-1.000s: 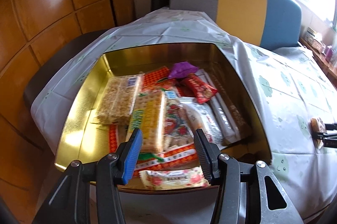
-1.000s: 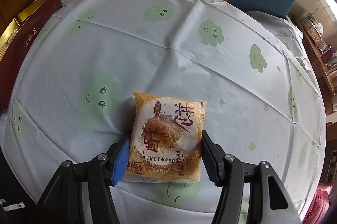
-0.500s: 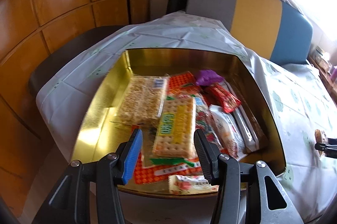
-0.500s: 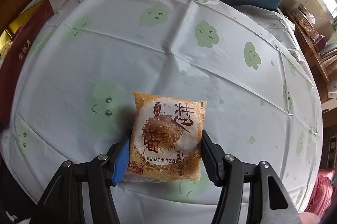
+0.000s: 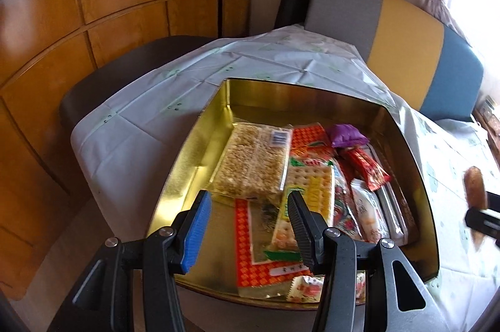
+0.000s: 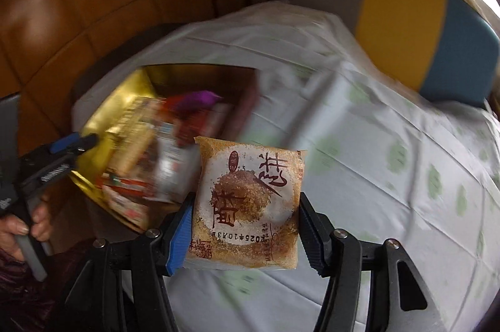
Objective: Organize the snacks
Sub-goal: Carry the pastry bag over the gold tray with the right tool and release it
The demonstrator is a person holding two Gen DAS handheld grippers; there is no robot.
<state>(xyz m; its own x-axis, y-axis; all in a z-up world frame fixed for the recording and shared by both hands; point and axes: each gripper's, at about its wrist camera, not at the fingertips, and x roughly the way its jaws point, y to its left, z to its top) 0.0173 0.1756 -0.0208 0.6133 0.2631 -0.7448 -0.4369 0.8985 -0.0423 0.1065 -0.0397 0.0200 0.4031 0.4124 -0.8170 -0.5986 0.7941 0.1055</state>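
Note:
A gold tin on the table holds several snack packets: a rice-puff bar, a cracker pack, a purple candy and red wrappers. My left gripper is open and empty, held above the tin's near edge. My right gripper is shut on a brown-and-white pastry packet, held in the air to the right of the tin, which is blurred. The packet shows at the right edge of the left wrist view. The left gripper shows at the left of the right wrist view.
The table wears a white cloth with green cloud faces. A grey, yellow and blue bench back stands behind it. Wooden wall panels and a dark chair are at the left.
My right gripper has swung left with the pastry packet, bringing the tin into its view. My left gripper has drawn back and leftward from the tin.

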